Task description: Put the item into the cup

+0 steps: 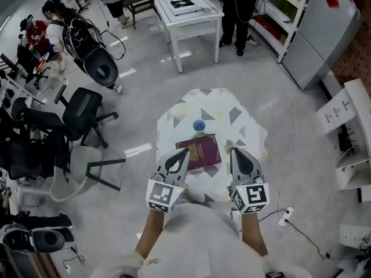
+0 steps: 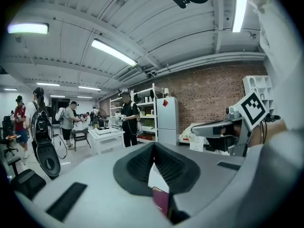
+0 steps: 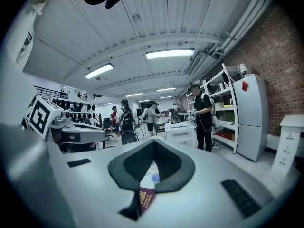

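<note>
1. the left claw (image 1: 184,153) is clenched, tips pressed together on nothing. it hangs over the near edge of the table (image 1: 174,117), and the book (image 1: 198,152) lies just ahead of its tip and to its right.
2. the right claw (image 1: 236,153) is clenched and empty too, level with the left one, with the book between them.
3. the step in hand looks like the reach for the item (image 1: 229,145), not yet begun. the right claw is nearer, so it should part its tips first, come straight down over the item, and close gently without nudging the book.
4. for the drop, carry the item forward and to the right claw's left, then release it low over the middle of the cup (image 1: 199,125). the left claw could steady the cup.
5. by my judgement the item is the small pale thing on the table just ahead of the right claw's tip, just beside the book's right edge. it is too small to tell its shape.
6. the cup is blue, upright and mouth up, standing beyond the book, ahead of both claws.
</note>
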